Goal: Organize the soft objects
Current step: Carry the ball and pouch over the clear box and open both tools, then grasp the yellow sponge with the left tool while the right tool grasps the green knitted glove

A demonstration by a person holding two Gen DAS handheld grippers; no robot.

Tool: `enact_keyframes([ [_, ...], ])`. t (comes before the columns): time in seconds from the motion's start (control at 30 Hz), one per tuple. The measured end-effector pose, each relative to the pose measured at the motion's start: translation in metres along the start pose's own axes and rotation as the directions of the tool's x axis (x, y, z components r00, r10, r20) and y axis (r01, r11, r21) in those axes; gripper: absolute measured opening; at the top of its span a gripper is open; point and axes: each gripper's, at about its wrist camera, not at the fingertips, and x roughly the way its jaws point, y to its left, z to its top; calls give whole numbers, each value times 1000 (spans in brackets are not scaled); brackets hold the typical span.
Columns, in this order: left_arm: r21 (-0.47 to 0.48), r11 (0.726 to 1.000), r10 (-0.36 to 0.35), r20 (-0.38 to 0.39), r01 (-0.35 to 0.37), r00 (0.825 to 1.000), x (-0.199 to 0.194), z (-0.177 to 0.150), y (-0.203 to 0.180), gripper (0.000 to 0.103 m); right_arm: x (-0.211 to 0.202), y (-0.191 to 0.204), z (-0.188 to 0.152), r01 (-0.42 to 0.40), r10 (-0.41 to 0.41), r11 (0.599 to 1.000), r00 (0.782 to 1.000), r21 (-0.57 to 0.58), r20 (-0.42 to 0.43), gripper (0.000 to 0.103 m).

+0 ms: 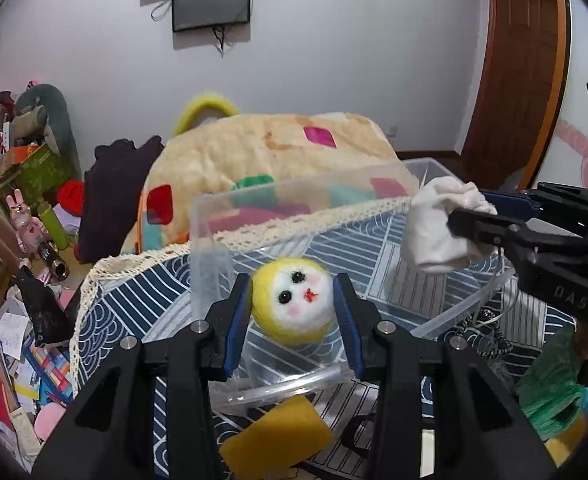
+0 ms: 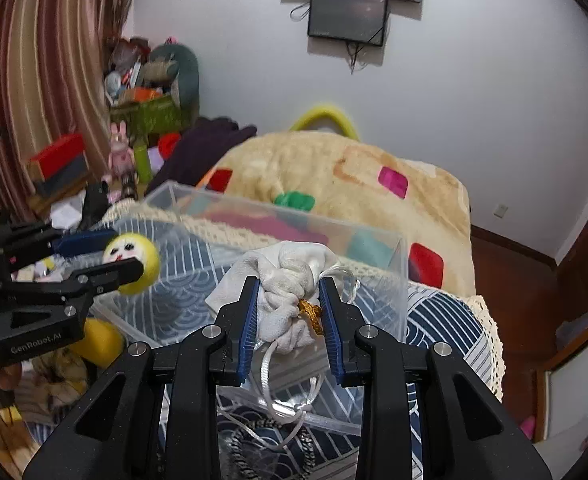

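Note:
My left gripper (image 1: pixel 292 285) is shut on a yellow and white felt ball with a face (image 1: pixel 292 306) and holds it over the clear plastic box (image 1: pixel 209 216). The ball also shows in the right wrist view (image 2: pixel 131 258), at the left. My right gripper (image 2: pixel 288 286) is shut on a white cloth pouch (image 2: pixel 285 280) with a gold tag and white cord, above the box (image 2: pixel 402 280). In the left wrist view the pouch (image 1: pixel 438 224) hangs over the box's right side.
The box stands on a blue patterned cloth with lace trim (image 1: pixel 133 292). A yellow sponge (image 1: pixel 277 436) and green yarn (image 1: pixel 550 392) lie near the front. A beige blanket with coloured squares (image 1: pixel 261 152) is behind. Clutter fills the left floor (image 1: pixel 21 360).

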Motion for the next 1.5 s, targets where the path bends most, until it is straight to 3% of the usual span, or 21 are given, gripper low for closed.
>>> enact_keyframes([
  [0.23,25,1000,7,-40,-6,999,13,-1,-7,41,9,8,-3,-21,16,997,997,-74,-76,27],
  [0.53,35,999,8,-36,-6,999,7,-3,-8,44,6,3,-2,-37,32,998,997,-60,-77,37],
  [0.6,34,999,9,-33,-8,999,4,-3,-8,50,1,1,-1,-35,32,998,998,-48,-59,52],
  [0.77,22,1000,3,9,-3,1000,-12,-1,-5,57,-15,3,2,-21,21,999,1000,-36,0,58],
  [0.83,23,1000,1,22,-1,1000,-18,0,-5,66,-23,3,4,-11,12,999,1000,-34,29,62],
  [0.9,23,1000,8,44,-9,999,-26,1,-5,70,-33,5,6,-8,10,1000,998,-31,64,71],
  [1.07,25,999,34,117,-37,993,-51,1,-5,77,-58,12,8,5,0,999,990,-36,141,73],
  [1.23,32,998,41,186,-47,982,-77,-4,-9,93,-76,19,4,8,0,999,980,-41,200,77],
  [1.5,44,998,36,236,-48,971,-102,-19,-14,99,-92,29,-14,43,-27,998,964,-53,263,81],
])
